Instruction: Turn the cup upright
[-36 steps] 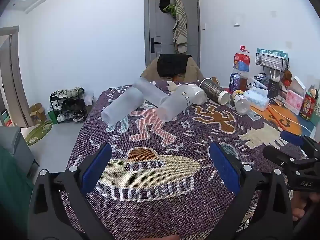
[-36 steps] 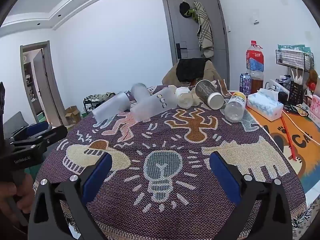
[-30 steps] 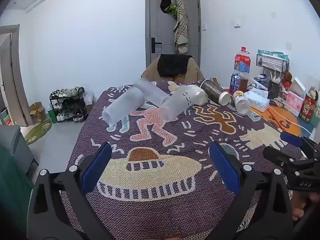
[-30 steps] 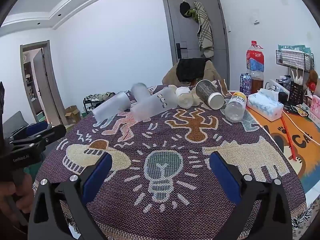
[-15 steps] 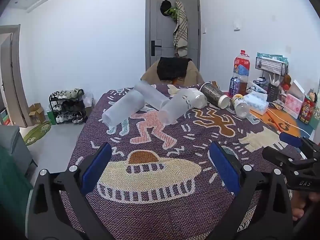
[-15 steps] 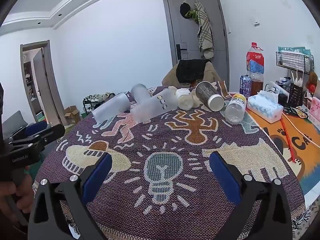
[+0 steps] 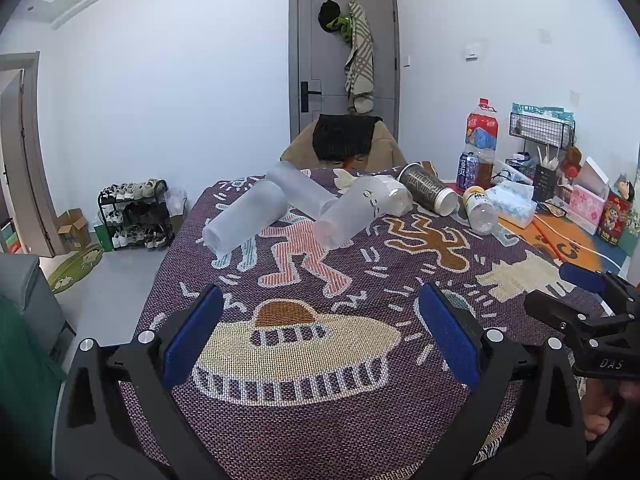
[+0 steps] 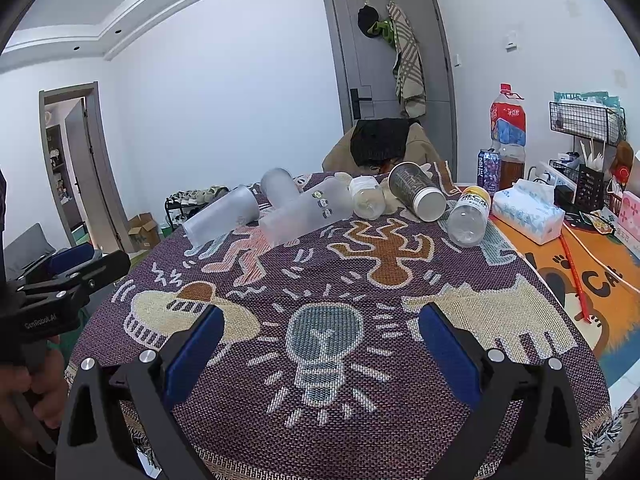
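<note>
We are at the very start, as we judge it: no cup has been reached yet, and both tools hang over the near edge of the table. Our left gripper is spread wide with nothing between its blue pads, and our right gripper is equally wide and empty. The cups lie on their sides in a cluster at the far end: a frosted cup on the left, a second one behind it, a third with stickers leaning across, and a dark cup to the right, its mouth toward us. A clear bottle lies just beside that. The next move, we think, calls for a long reach forward, choosing one cup, and closing across its wall near the middle so it can be swung onto its base. The table wears a woven purple cloth with cartoon figures; beyond it stand a chair, a grey door and white walls.
</note>
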